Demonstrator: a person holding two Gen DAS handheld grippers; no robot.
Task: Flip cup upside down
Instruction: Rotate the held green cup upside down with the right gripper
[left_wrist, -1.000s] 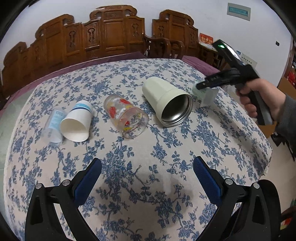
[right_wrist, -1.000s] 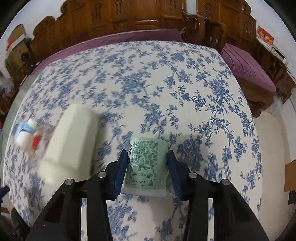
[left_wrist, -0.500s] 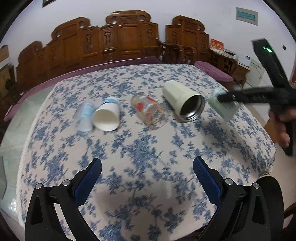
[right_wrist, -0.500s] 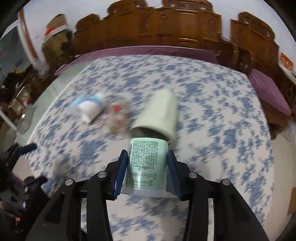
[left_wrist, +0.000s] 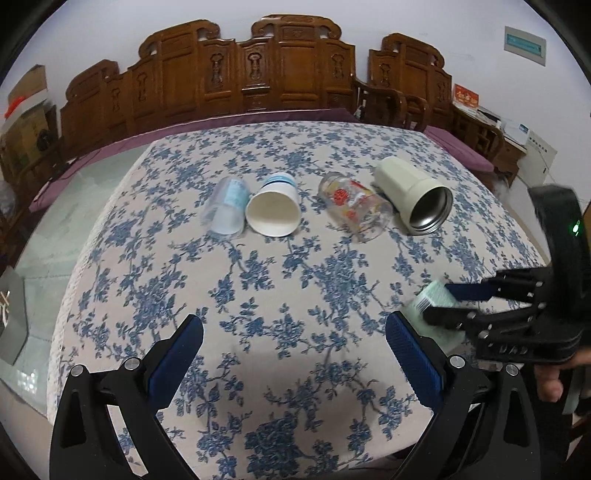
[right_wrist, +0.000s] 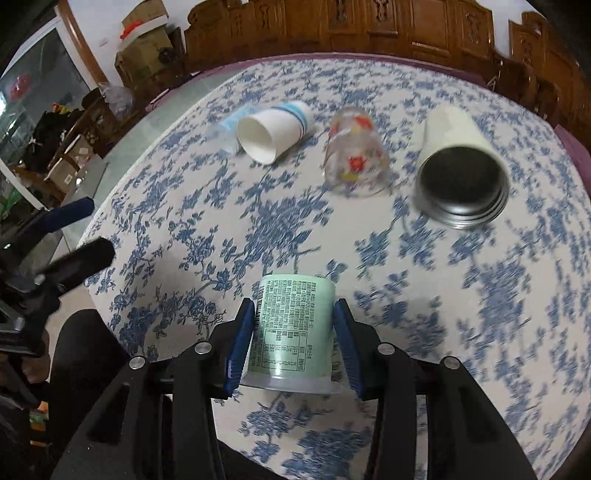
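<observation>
While your right gripper (right_wrist: 293, 343) clamps the green cup (right_wrist: 291, 332) between its blue pads, the grip sits on the sidewalls only, so a thin, tapered cup could slide out toward its narrow end or buckle if you squeeze harder. It is held above the near right part of the floral tablecloth (right_wrist: 280, 221), close to the table edge; a loose release there risks it rolling off the cloth. I judge the flip unfinished: the cup's flanged rim faces the camera and its flat base points away, so it lies roughly level in the jaws. If you set it down tilted, it may tip over instead of standing on its rim.

The cup is pale green with a printed label of dense text and a boxed table, and a clear or whitish lip at the rim. Whether anything is inside cannot be told.

Your left gripper (left_wrist: 295, 358) hangs with its jaws spread wide and holds nothing.

Farther out lie a cream steel-lined tumbler (right_wrist: 458, 166), a patterned glass (right_wrist: 354, 155), a white paper cup (right_wrist: 273, 129) and a clear plastic cup (left_wrist: 225, 208), all on their sides. Keep the swing clear of them.
</observation>
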